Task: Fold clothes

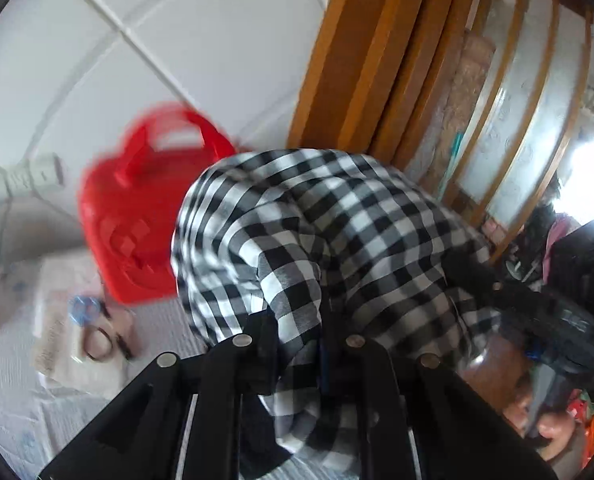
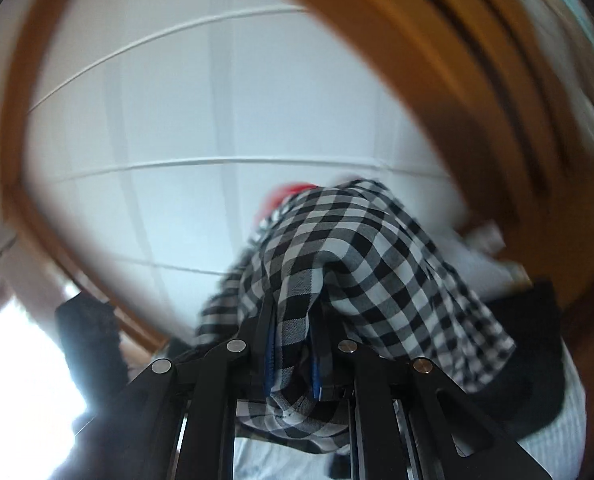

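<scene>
A black-and-white checked garment (image 1: 317, 224) hangs lifted in front of both cameras. My left gripper (image 1: 297, 320) is shut on a bunched edge of it, the cloth pinched between the black fingers and draping over them. In the right wrist view the same checked garment (image 2: 337, 260) spills forward, and my right gripper (image 2: 293, 332) is shut on another fold of it, blue pads showing on either side of the cloth. At the right of the left wrist view the other gripper's black body and a hand (image 1: 537, 420) appear beside the cloth. Both views are blurred by motion.
A red plastic bag (image 1: 137, 216) stands against the white tiled wall (image 1: 177, 40). Papers, scissors (image 1: 105, 336) and a blue object lie on the pale quilted surface (image 1: 9, 380). A wooden door frame (image 1: 377, 60) and glazed panels are at the right. Dark clothing (image 2: 537, 380) lies at lower right.
</scene>
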{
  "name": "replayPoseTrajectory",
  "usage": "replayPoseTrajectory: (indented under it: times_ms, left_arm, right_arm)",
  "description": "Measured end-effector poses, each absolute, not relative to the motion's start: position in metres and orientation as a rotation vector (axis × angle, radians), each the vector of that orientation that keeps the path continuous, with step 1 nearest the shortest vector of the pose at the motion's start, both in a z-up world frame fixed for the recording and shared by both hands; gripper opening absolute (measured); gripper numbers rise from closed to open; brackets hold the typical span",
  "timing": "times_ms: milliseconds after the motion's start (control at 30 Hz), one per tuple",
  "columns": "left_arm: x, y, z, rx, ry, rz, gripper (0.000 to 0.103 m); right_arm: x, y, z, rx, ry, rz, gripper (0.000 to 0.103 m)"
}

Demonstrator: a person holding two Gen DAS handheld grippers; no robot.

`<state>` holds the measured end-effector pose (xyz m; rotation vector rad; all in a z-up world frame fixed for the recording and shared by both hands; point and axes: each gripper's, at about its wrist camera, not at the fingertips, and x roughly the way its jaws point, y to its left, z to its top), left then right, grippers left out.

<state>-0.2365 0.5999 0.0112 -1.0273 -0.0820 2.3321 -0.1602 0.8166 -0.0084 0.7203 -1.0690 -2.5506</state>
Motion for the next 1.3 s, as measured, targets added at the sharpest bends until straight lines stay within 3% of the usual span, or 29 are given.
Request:
replayPoseTrajectory:
  times_ms: [100,167,267,300,333,400,467,533,567,867,1300]
  left_arm:
    - [-0.255,0.624,-0.06,-1.227,-0.095,2.209,0.018]
    - [-0.257,0.638,-0.102,-1.34,-0.033,2.179,0.02]
    - [-0.252,0.644,-0.134,-1.396,0.073,2.194,0.056]
    - [-0.25,0.642,-0.138,-1.398,0.089,2.201,0.073]
    - [-0.249,0.64,-0.141,-1.4,0.106,2.209,0.083]
    - [-0.246,0.633,-0.139,-1.402,0.125,2.222,0.09]
    - [-0.244,0.623,-0.131,-1.401,0.136,2.237,0.09]
    - [-0.24,0.614,-0.12,-1.384,0.149,2.274,0.09]
    - [-0.239,0.609,-0.114,-1.369,0.144,2.286,0.09]
    - [-0.189,0.601,-0.064,-1.313,0.147,2.296,0.09]
    - [-0.123,0.602,-0.036,-1.147,0.242,2.332,0.09]
  right_arm:
    - [-0.163,0.842,-0.072,0.969,-1.082,-2.632,0.015]
    - [-0.166,0.845,-0.107,1.16,-1.018,-2.697,0.023]
    - [-0.167,0.843,-0.136,1.31,-0.954,-2.739,0.039]
    - [-0.166,0.841,-0.137,1.322,-0.938,-2.752,0.042]
    - [-0.165,0.841,-0.137,1.326,-0.944,-2.753,0.048]
    - [-0.161,0.841,-0.132,1.334,-0.962,-2.757,0.06]
    - [-0.148,0.847,-0.118,1.322,-0.976,-2.781,0.084]
    - [-0.131,0.849,-0.1,1.25,-0.951,-2.837,0.099]
    - [-0.123,0.848,-0.091,1.209,-0.95,-2.847,0.101]
    - [-0.064,0.82,-0.081,1.253,-0.882,-2.873,0.103]
    - [-0.021,0.77,-0.081,1.314,-0.714,-2.933,0.102]
